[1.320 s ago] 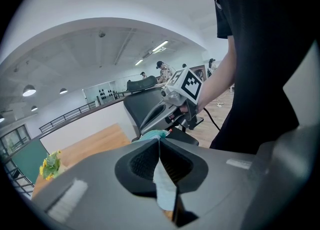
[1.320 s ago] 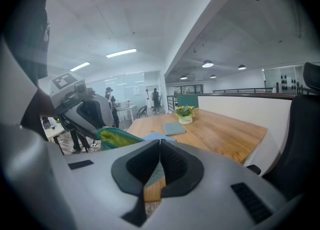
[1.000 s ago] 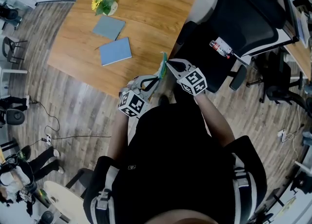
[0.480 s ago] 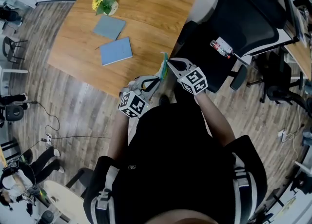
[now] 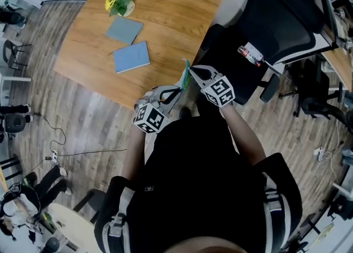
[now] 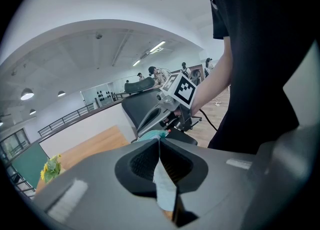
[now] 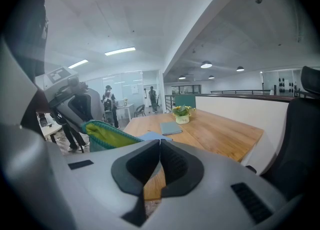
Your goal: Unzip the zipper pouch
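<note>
Two grippers sit close together in front of your chest, above the near edge of the wooden table (image 5: pixel 165 20). The zipper pouch (image 5: pixel 186 74) hangs in the air between their tips, clear of the tabletop. It is teal outside, with a yellow-green inside showing in the right gripper view.

Left gripper (image 6: pixel 159 146): jaws clenched on a pale strip of the pouch's fabric, which runs down between the pads. The teal body of the pouch sits just past the tips. In the head view this gripper angles up and to the right, toward the other one.

Right gripper (image 7: pixel 160 144): jaws pressed together. In the head view its tips are right at the pouch's upper end. Its own view puts the pouch just left of the closed pads. No view lets you tell whether a zipper pull is pinched there.

On the table, far from you: two blue notebooks (image 5: pixel 131 57) lie flat, near each other but apart. A small pot of yellow flowers (image 5: pixel 119 4) stands beyond them at the far left.

A black office chair (image 5: pixel 276 20) stands right of the table with a small red-and-white item (image 5: pixel 251 53) on it. On the wood-pattern floor (image 5: pixel 94 125), a thin cable (image 5: pixel 83 154) trails at the left.
</note>
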`<state>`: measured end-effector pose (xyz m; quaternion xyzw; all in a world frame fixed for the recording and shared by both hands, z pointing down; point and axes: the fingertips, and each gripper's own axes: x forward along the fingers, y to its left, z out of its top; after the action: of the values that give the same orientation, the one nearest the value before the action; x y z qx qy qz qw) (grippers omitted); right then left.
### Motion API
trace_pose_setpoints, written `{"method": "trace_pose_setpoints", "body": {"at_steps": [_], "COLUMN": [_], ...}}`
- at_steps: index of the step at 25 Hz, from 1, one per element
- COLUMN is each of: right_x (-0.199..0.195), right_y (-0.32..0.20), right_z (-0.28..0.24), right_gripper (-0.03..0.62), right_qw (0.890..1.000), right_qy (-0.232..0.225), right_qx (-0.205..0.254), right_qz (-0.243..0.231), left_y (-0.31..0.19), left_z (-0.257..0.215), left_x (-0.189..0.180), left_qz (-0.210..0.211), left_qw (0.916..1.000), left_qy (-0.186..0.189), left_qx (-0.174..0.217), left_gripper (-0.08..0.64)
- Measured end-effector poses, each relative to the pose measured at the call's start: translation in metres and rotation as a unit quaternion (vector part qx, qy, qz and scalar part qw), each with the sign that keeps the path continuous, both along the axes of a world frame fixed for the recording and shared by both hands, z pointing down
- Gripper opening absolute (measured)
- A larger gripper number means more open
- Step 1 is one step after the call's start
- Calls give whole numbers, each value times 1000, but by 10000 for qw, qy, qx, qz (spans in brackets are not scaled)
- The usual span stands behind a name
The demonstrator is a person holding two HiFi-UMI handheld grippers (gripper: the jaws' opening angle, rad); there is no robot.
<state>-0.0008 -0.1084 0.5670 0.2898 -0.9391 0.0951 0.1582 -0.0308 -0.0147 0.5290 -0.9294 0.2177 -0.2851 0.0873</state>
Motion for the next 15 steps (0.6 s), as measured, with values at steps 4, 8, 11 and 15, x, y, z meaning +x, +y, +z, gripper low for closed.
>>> {"method": "trace_pose_setpoints", "body": {"at_steps": [4, 8, 11, 15], "right_x": [6, 11, 15, 16], "right_y": [-2, -4, -4, -5], "right_z": [1, 0, 0, 2], "right_gripper": [8, 8, 8, 8], "right_qw": [10000, 9999, 9998, 9997], "right_qy": [29, 42, 37, 46], "right_qx": [17, 20, 18, 2], "right_qz": [88, 149, 185, 224], "left_y": [2, 3, 3, 4], "left_z": [-1, -4, -5, -5], "left_x": [1, 2, 4, 4], "left_qz": [4, 24, 40, 86], "left_qw": [10000, 10000, 9999, 9999], "left_qy": [50, 91, 94, 88], "left_qx": [-8, -8, -3, -12], "left_gripper": [11, 11, 11, 11]}}
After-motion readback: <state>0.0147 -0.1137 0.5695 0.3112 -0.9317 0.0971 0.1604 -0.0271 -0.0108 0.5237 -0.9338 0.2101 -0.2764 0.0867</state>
